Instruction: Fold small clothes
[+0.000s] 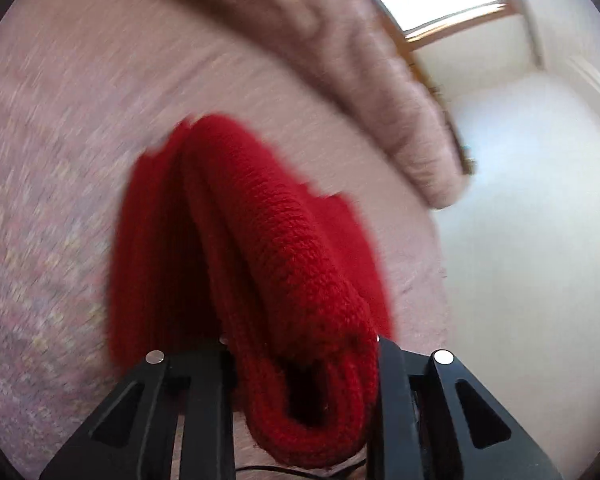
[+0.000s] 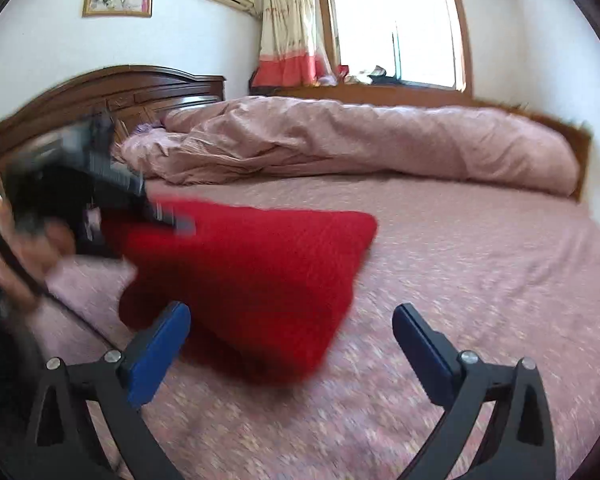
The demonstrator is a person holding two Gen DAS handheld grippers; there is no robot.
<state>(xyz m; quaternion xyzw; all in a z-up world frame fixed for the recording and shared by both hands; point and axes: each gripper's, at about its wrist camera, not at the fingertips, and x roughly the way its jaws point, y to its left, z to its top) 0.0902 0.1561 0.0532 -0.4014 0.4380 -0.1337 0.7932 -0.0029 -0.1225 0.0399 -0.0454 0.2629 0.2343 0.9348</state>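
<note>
A folded red knit garment (image 1: 260,248) hangs bunched between my left gripper's (image 1: 304,356) black fingers, which are shut on its thick folded edge, above the pink bedsheet. In the right wrist view the same red garment (image 2: 256,280) is lifted at its left end by the left gripper (image 2: 172,220), while its lower part touches the bed. My right gripper (image 2: 292,320) is open and empty, its blue pads (image 2: 160,344) spread wide, just in front of the garment's near edge.
The pink patterned bedsheet (image 2: 460,280) covers the bed. A rumpled pink duvet (image 2: 360,144) lies along the far side. A dark wooden headboard (image 2: 120,88) stands at the left. A window (image 2: 396,28), curtain and white wall are behind.
</note>
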